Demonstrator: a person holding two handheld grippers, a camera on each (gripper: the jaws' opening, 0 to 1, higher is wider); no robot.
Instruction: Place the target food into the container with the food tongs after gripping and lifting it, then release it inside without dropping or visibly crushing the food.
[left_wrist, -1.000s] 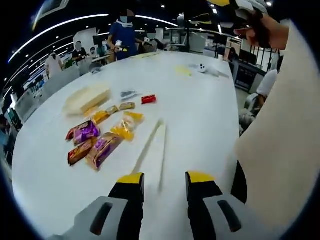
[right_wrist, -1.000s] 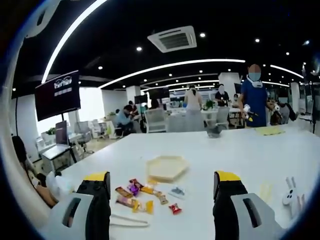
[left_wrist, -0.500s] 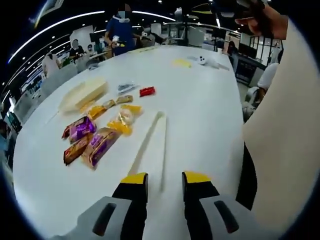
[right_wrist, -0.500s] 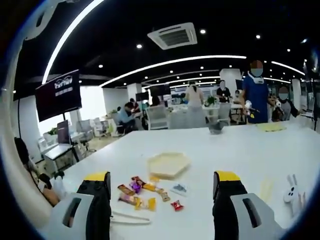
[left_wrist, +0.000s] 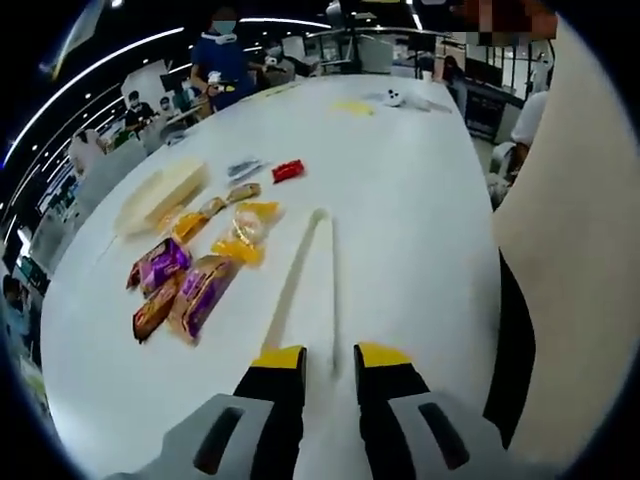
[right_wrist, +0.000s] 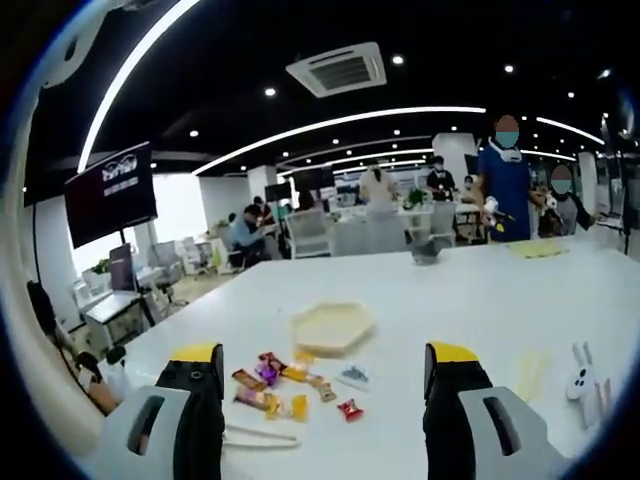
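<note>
Things on the white table, counted

One white table. One pair of white tongs. One pale plate with flat sides, far on the left. Two purple snack packs, one brown snack bar near them, about four yellow snack packs, one small red candy and one gray packet farther off. One small white bunny toy sits at the right. Several people stand or sit far away.
</note>
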